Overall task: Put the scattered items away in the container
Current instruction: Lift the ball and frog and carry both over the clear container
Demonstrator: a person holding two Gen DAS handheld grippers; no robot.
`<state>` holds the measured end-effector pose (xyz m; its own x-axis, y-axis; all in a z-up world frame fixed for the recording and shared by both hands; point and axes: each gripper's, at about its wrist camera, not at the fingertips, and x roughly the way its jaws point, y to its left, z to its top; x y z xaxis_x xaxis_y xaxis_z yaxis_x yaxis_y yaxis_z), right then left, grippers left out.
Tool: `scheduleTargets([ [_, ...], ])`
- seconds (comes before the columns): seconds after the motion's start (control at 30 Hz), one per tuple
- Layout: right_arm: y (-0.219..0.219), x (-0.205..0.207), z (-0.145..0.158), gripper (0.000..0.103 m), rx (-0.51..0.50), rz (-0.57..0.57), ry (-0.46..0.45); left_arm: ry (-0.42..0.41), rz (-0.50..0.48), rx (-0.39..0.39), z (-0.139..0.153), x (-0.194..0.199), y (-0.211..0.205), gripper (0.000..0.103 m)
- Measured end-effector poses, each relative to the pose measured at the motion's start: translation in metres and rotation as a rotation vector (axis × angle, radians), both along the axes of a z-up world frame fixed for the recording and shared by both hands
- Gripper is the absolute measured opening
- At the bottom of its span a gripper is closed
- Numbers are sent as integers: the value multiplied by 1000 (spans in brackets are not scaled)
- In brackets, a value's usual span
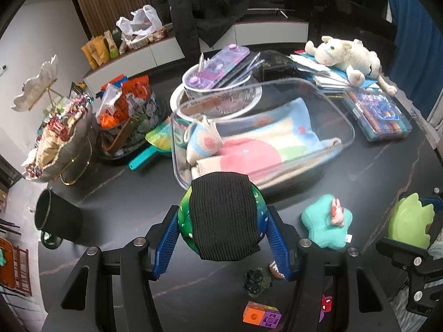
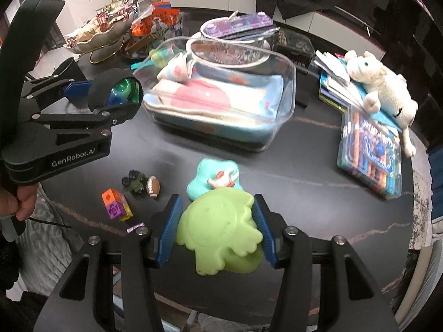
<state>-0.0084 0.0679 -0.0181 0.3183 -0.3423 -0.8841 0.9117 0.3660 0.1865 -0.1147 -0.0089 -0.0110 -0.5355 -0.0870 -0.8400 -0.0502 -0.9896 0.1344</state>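
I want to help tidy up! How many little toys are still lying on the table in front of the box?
5: teal star plush, football, toy truck, cube blocks, and a small purple piece. More may be hidden behind the hand-held grippers.

Both looking forward and down from close above the near edge of the dark table (image 1: pixel 373 160), left beside right, sharing the clear container (image 1: pixel 340 116) (image 2: pixel 288 83) and the far edge's clutter.

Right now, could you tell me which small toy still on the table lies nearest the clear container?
The teal star plush, lying closest to the clear container.
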Motion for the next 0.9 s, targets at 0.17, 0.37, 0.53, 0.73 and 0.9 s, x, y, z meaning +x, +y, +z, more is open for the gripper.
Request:
scheduleTargets([
  [0.17,-13,-1,10,49,-21,3,5,12,-6,-6,12,-10,-1,56],
  [0.37,-28,-2,20,49,-41,4,8,14,-12,-12,20,-24,0,56],
  [0.53,-43,-3,25,49,-52,4,13,21,-16,-13,27,-34,0,56],
  [0.73,-61,-5,29,49,-50,7,17,19,-28,-21,34,-49,4,56],
  [0.9,-74,-5,29,49,-48,9,17,13,-31,-28,36,-63,4,56],
])
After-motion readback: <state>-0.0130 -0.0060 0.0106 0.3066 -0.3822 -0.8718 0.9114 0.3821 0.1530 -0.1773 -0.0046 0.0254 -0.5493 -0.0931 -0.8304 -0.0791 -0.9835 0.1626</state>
